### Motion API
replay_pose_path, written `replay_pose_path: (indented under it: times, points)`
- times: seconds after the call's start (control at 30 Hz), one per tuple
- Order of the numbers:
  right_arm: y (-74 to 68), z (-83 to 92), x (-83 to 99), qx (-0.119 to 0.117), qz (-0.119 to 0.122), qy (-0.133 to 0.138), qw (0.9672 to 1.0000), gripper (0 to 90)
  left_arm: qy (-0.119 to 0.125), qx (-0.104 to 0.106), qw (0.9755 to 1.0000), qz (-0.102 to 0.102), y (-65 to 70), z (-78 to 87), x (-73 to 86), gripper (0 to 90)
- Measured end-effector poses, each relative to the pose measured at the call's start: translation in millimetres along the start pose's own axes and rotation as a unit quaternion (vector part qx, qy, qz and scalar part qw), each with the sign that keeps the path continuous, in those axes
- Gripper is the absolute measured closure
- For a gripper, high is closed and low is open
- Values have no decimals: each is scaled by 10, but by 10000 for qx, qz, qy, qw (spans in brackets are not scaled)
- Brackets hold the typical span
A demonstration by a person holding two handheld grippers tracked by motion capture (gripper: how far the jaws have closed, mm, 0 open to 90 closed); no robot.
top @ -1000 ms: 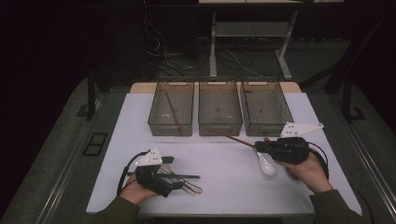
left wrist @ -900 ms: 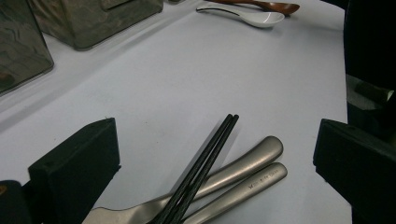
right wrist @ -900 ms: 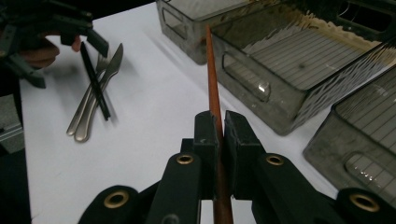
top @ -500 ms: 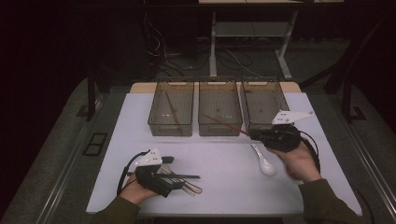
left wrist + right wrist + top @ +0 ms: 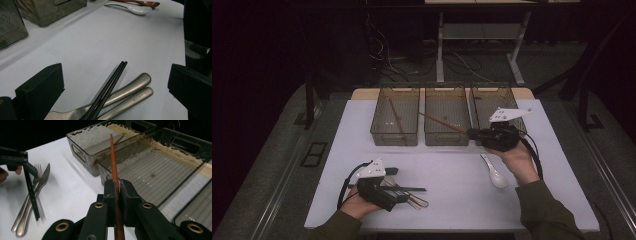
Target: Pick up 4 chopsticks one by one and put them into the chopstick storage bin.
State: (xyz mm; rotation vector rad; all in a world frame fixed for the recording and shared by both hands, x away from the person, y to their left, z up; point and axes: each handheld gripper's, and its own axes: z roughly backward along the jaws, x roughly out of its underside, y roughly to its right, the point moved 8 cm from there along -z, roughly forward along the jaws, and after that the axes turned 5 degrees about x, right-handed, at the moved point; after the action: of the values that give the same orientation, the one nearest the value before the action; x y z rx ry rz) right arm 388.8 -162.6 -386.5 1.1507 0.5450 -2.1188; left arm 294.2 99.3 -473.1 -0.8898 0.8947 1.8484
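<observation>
Item: sorting of tableware into three clear bins at the 12 o'clock side of the white table.

Right gripper: jaws clamped together on a brown wooden chopstick. Changed within the last second: gripper and stick have travelled from beside the white spoon, toward 12 o'clock and a little up, to the bins' near wall. The stick's free end now reaches toward 10 o'clock over the middle bin.

Left bin: already holds a matching brown chopstick; judged destination, so the carry seems about halfway.

Left gripper: unmoved, jaws apart either side of the black chopsticks, which lie on the metal fork and knife.

Unsorted: white spoon, brown spoon, black chopsticks, metal cutlery.
</observation>
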Motion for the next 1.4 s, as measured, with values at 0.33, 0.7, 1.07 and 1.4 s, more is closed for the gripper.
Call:
replay_pose_path:
  times: [0.33,0.7,1.07,1.4]
  points:
    - [-59,-299,-270,114,25,-67,9999,835,14,5,10000,23,2,4,-2,0]
    - [-51,-680,-584,300,31,-157,9994,836,27,23,10000,26,4,6,-6,0]
    - [-103,-1228,-801,489,30,-422,9979,836,53,41,10000,23,7,3,-12,0]
    - [-131,-1707,-911,697,36,-688,9952,836,66,80,9999,14,12,9,-16,0]
